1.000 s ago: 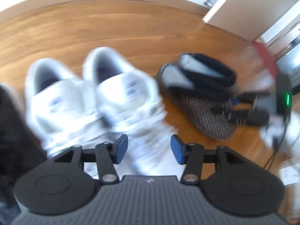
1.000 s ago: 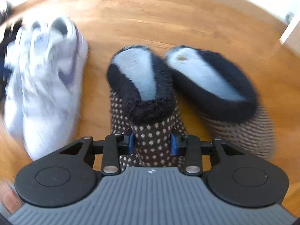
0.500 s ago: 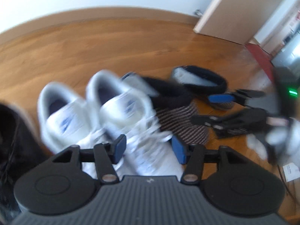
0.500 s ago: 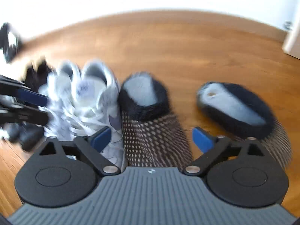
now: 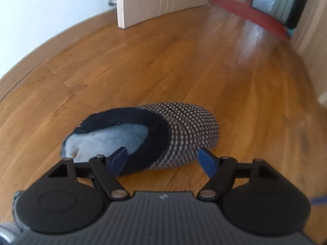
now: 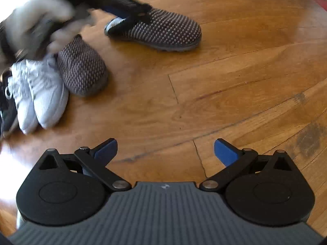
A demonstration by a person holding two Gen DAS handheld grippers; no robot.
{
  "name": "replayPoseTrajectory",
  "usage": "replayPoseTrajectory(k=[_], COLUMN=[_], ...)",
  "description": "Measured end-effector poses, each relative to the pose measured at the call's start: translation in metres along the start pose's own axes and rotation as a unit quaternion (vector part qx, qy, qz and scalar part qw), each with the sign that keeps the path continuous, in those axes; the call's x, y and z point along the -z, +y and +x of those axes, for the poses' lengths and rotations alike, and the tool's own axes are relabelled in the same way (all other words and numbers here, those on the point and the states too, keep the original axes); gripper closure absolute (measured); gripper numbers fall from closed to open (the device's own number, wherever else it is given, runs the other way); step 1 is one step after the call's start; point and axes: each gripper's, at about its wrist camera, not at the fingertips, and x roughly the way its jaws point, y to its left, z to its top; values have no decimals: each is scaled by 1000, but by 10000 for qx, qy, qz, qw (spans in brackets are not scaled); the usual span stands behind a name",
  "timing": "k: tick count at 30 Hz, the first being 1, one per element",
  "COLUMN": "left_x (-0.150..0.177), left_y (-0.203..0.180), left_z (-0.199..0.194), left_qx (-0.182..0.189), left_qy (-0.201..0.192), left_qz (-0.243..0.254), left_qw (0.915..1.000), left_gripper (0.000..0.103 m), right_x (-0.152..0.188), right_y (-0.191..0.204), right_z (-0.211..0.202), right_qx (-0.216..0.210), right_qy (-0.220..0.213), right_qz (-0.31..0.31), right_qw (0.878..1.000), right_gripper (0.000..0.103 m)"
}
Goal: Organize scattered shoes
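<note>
The left gripper (image 5: 162,159) is hovering wide open over a dotted slipper (image 5: 147,136) lying alone on the wooden floor (image 5: 184,71), gripping nothing. Only the right wrist view is showing the right gripper (image 6: 165,150), also spread and empty, with the second slipper (image 6: 81,71) and white sneakers (image 6: 40,96) lining up left of that lone slipper. A door (image 5: 163,0) is standing beyond.

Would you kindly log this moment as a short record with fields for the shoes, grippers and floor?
stray slipper: lying apart on the wooden floor, crosswise
left gripper: open, around the stray slipper's collar
right gripper: open, empty, over bare floor
placed slipper: beside the white sneakers
white sneakers: paired side by side
</note>
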Motion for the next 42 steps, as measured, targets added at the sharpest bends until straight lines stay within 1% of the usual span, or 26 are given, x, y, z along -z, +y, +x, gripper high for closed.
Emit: replayPoseTrajectory(k=[1, 2, 4, 5, 6, 9, 11, 12, 13, 15, 16, 18, 20, 22, 24, 25, 27, 28, 29, 33, 35, 36, 39, 40, 41, 42], left_x=[-8, -14, -7, -2, 10, 28, 40, 41, 43, 41, 38, 35, 43, 53, 66, 75, 96, 112, 125, 157, 178, 192, 217, 230, 243, 253], left_y=[-6, -12, -15, -17, -18, -8, 1, 2, 5, 8, 7, 10, 20, 35, 50, 59, 76, 87, 96, 121, 141, 156, 179, 189, 199, 210], left_z=[14, 26, 21, 18, 11, -1, -10, -12, -16, -25, -31, -49, -76, -103, -131, -146, -174, -191, -204, -237, -256, -268, -285, -296, -307, -317], left_qx=[-20, -27, 74, 142, 269, 576, 794, 805, 792, 590, 482, 162, -85, -227, -264, -281, -366, -482, -600, -1025, -1203, -1337, -1463, -1520, -1574, -1612], left_qy=[120, 218, 199, 210, 299, 481, 608, 622, 665, 509, 436, 256, 66, -46, -100, -109, -113, -80, -28, 58, 68, 77, 75, 42, 8, -32], left_qz=[58, 137, 509, 754, 1186, 1566, 1824, 1848, 1900, 1859, 1768, 1595, 1372, 1082, 774, 641, 435, 381, 339, 98, -237, -563, -1076, -1305, -1522, -1689], left_qw=[9999, 9997, 9985, 9968, 9921, 9848, 9781, 9775, 9763, 9795, 9821, 9867, 9905, 9939, 9966, 9975, 9983, 9981, 9976, 9947, 9924, 9894, 9833, 9797, 9757, 9724], left_gripper=[49, 56, 81, 84, 87, 88, 86, 84, 76, 67, 53, 42, 41, 41, 39, 37, 33, 30, 30, 30, 30, 30, 30, 30, 30, 30], right_x=[1, 1, 0, -3, -11, -27, -42, -50, -59, -68, -75, -84, -85, -93, -103, -106, -112, -117, -120, -140, -148, -152, -158, -159, -161, -160], right_y=[0, 0, 1, 3, 7, 11, 20, 28, 36, 45, 52, 65, 82, 89, 81, 80, 82, 87, 90, 105, 113, 116, 124, 125, 125, 126], right_z=[3, 4, 7, 10, 13, 16, 19, 24, 31, 41, 51, 66, 81, 97, 109, 114, 125, 127, 129, 138, 143, 146, 146, 144, 142, 138], right_qx=[12, 34, 72, 95, 180, 208, 165, 149, 124, 27, -78, -240, 19, 516, 227, 150, 80, 106, 124, 111, -77, -171, -178, -165, -152, -96], right_qy=[-17, -43, -111, -165, -308, -630, -840, -932, -974, -931, -879, -793, -866, -996, -868, -803, -712, -751, -771, -749, -603, -510, -355, -306, -258, -267], right_qz=[-3, 6, -95, -172, -279, -466, -911, -1291, -1621, -1763, -1781, -1824, -2134, -1984, -1417, -1307, -1114, -1059, -1023, -851, -785, -709, -610, -520, -430, -334], right_qw=[10000, 10000, 9999, 9997, 9990, 9967, 9922, 9871, 9819, 9799, 9801, 9797, 9731, 9737, 9858, 9881, 9912, 9915, 9917, 9935, 9951, 9960, 9973, 9980, 9986, 9990], right_gripper=[1, 1, 1, 1, 1, 1, 1, 1, 1, 1, 1, 1, 1, 3, 17, 31, 43, 54, 60, 65, 65, 65, 64, 62, 56, 54])
